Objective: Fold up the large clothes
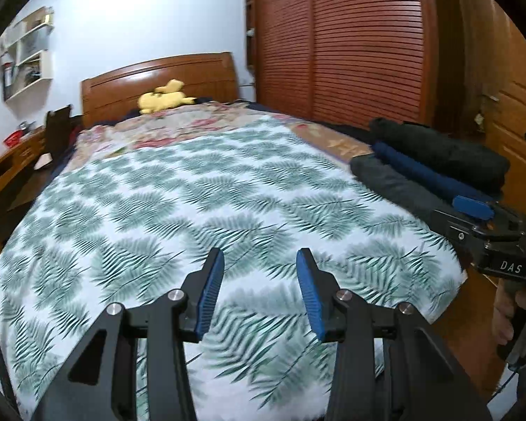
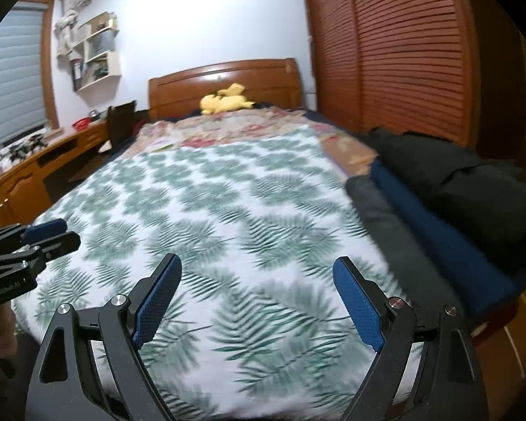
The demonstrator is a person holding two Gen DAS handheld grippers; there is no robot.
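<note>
A white cloth with a green leaf print (image 1: 207,189) (image 2: 207,207) lies spread flat over the bed. My left gripper (image 1: 259,256) hovers over its near end, open, with nothing between the blue pads (image 1: 210,291). My right gripper (image 2: 257,263) hangs over the same end further right, its jaws wide open and empty. Each gripper shows in the other's view, the right gripper (image 1: 470,210) at the right edge and the left gripper (image 2: 58,235) at the left edge. Folded garments lie along the bed's right side: black (image 2: 449,179), navy (image 2: 438,242) and grey (image 2: 385,231).
A yellow plush toy (image 1: 164,100) lies by the wooden headboard (image 1: 157,80) on a floral quilt (image 1: 179,126). A slatted wardrobe (image 1: 350,42) stands to the right. A wooden desk (image 2: 28,175) with a chair (image 2: 121,122) runs along the left, under wall shelves (image 2: 94,52). A hand (image 1: 508,315) holds the right gripper.
</note>
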